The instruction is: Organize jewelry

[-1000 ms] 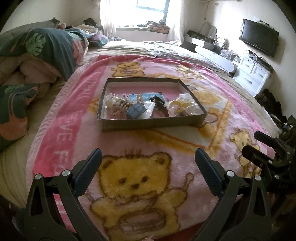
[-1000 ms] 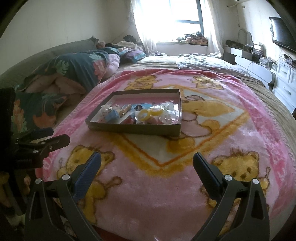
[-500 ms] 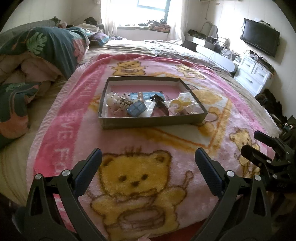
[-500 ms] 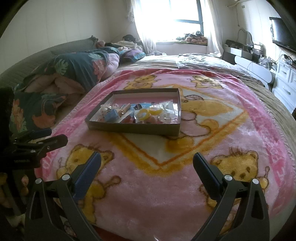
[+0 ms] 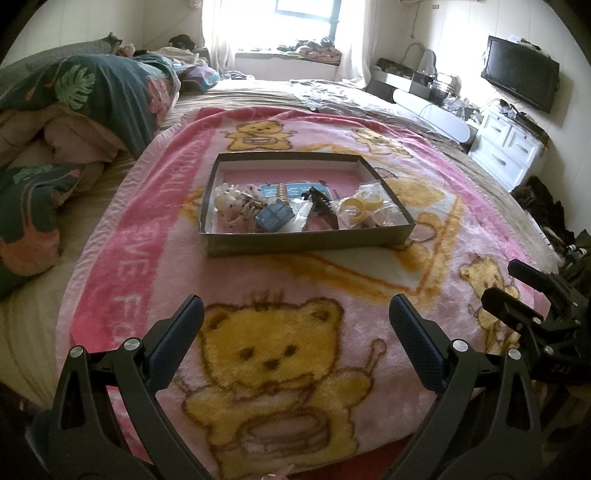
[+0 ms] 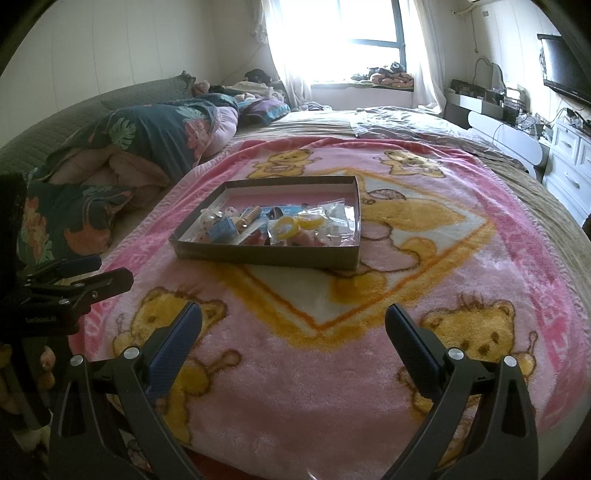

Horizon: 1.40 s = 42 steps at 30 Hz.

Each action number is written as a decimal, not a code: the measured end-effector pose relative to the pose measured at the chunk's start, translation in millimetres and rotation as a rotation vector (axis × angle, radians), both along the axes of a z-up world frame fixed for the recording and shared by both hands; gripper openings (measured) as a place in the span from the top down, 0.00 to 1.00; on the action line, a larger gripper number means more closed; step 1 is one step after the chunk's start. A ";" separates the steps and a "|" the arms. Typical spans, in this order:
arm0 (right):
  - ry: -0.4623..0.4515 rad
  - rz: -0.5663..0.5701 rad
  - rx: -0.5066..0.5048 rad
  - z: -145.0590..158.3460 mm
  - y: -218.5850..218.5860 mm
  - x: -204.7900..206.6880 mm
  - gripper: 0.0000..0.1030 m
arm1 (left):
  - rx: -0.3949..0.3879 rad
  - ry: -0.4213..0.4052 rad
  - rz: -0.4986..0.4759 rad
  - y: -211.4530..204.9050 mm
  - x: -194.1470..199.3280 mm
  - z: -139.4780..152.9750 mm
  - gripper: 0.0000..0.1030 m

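A shallow grey cardboard box [image 5: 306, 243] [image 6: 266, 256] sits on the pink bear blanket in the middle of the bed. It holds a jumble: white flower pieces [image 5: 227, 197], a blue square case [image 5: 275, 218] [image 6: 223, 229], a black hair clip [image 5: 323, 206], yellow rings in clear bags [image 5: 360, 206] [image 6: 295, 223]. My left gripper [image 5: 295, 328] is open and empty, well short of the box. My right gripper [image 6: 293, 330] is open and empty, also short of the box. Each gripper shows at the edge of the other's view.
A pink blanket [image 5: 280, 354] with yellow bears covers the bed. A dark floral quilt [image 5: 85, 107] is heaped at the left. White drawers [image 5: 509, 147] and a wall television [image 5: 521, 83] stand at the right. A bright window [image 6: 354, 29] is at the back.
Both views have shifted only slightly; the box sits a little lower in the left wrist view. Both grippers stay open and empty.
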State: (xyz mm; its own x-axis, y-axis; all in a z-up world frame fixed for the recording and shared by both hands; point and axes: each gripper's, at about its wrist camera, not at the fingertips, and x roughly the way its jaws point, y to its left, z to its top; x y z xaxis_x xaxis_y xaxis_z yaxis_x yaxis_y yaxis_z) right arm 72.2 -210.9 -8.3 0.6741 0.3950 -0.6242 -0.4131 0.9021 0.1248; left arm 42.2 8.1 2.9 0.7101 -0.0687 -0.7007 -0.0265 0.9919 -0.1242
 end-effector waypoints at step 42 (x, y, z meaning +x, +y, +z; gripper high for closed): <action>-0.003 -0.002 -0.001 1.2 -0.3 0.0 0.04 | 0.025 0.006 0.019 -0.5 -2.9 2.9 0.09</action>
State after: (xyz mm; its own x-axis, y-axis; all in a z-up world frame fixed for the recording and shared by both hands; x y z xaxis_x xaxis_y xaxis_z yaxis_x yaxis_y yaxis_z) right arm 72.2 -211.2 -7.2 0.6766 0.3929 -0.6227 -0.4119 0.9030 0.1223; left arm 39.3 7.6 5.8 0.7067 -0.0378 -0.7065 -0.0457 0.9941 -0.0989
